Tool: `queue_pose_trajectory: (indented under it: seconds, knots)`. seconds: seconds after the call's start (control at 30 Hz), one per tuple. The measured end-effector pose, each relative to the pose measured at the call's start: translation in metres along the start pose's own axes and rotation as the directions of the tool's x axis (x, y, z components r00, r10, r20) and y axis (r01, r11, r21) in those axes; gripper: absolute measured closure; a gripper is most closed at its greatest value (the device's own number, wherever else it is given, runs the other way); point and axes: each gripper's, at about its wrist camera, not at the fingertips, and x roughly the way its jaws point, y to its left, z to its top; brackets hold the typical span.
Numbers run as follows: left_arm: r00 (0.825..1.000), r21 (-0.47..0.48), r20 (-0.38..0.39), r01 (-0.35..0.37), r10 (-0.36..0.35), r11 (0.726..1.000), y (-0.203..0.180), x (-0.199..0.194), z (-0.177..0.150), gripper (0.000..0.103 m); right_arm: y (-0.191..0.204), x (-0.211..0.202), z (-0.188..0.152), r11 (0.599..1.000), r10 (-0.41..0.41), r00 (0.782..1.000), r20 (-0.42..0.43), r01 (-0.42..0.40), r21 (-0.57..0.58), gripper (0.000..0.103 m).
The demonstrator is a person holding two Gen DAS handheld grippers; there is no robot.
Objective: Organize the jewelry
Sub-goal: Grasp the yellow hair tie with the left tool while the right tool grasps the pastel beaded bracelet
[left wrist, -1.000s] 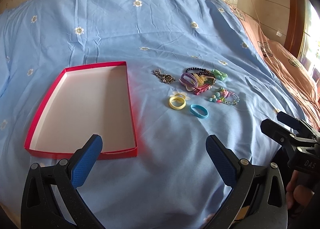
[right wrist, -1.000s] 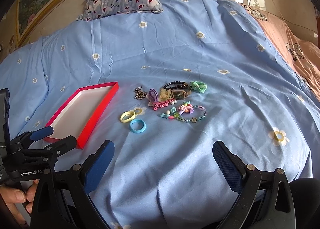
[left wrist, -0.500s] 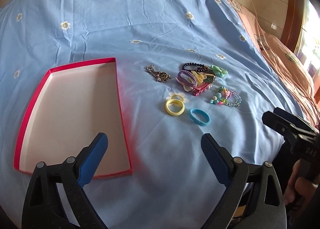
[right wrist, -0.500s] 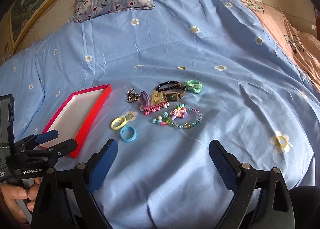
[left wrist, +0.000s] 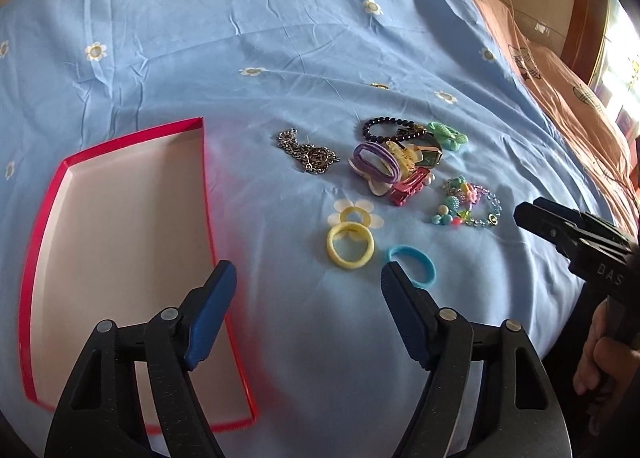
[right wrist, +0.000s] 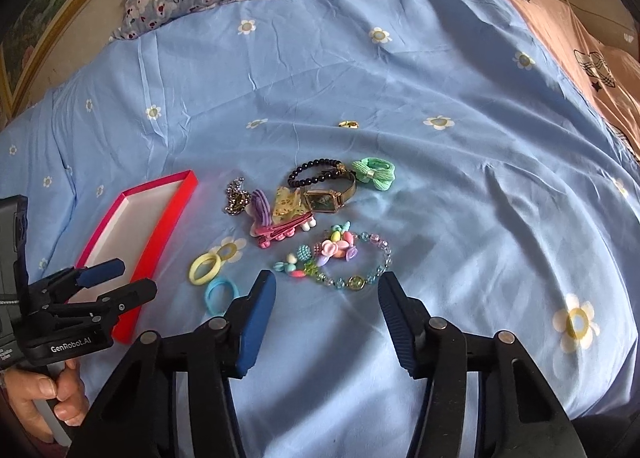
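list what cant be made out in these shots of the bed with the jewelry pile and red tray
- Small gold item on the blue sheet, right wrist view: too small to identify.
- Flat red-rimmed tray, left wrist view: near edge hidden behind the left gripper.
- Round blue hair tie, left wrist view: partly covered by that gripper's finger.
- Square green-faced watch: dial too small to read.

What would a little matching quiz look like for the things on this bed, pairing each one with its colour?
Things:
1. box
2. bow
3. hair tie nearest the box
4. bead bracelet beside the bow

Colours:
A. yellow
B. dark, almost black
C. red rim, white inside
D. mint green

Pairs: 1-C, 2-D, 3-A, 4-B
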Motion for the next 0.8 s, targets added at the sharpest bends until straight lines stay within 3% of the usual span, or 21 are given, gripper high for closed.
queue_pose_trajectory:
  seconds: [0.13, 0.27, 0.4, 0.57, 0.63, 0.73, 0.77, 0.8]
  knots:
    - [1.000, 0.015, -0.025, 0.010, -0.010, 1.000, 0.001, 0.014, 0.011, 0.032, -0.010, 0.017, 0.010, 0.999, -0.036, 0.999, -0.036, 0.036, 0.007, 0.057]
    - [0.998, 0.030, -0.055, 0.020, -0.019, 0.999, 0.000, 0.029, 0.017, 0.034, -0.014, 0.028, 0.017, 1.000, -0.008, 0.998, -0.063, 0.009, 0.022, 0.068]
    - [0.996, 0.034, -0.082, 0.042, -0.039, 0.999, -0.002, 0.041, 0.020, 0.034, -0.004, 0.040, 0.021, 1.000, 0.031, 0.996, -0.087, -0.030, 0.010, 0.068]
    - [0.991, 0.058, -0.118, 0.069, -0.062, 0.996, -0.009, 0.054, 0.021, 0.036, 0.002, 0.058, 0.027, 1.000, 0.019, 0.994, -0.111, -0.019, 0.001, 0.068]
    - [0.988, 0.071, -0.140, 0.079, -0.069, 0.994, -0.013, 0.060, 0.020, 0.041, 0.002, 0.066, 0.027, 1.000, 0.012, 0.992, -0.125, -0.011, 0.002, 0.069]
    - [0.986, 0.086, -0.148, 0.093, -0.080, 0.992, -0.015, 0.067, 0.017, 0.051, 0.000, 0.072, 0.024, 1.000, 0.021, 0.991, -0.132, -0.020, 0.012, 0.078]
    - [0.986, 0.089, -0.145, 0.100, -0.086, 0.991, -0.016, 0.067, 0.017, 0.059, -0.001, 0.071, 0.024, 1.000, 0.019, 0.991, -0.129, -0.018, 0.009, 0.081]
    - [0.985, 0.090, -0.143, 0.111, -0.097, 0.990, -0.016, 0.067, 0.018, 0.071, -0.001, 0.070, 0.023, 1.000, 0.016, 0.992, -0.124, -0.015, 0.008, 0.090]
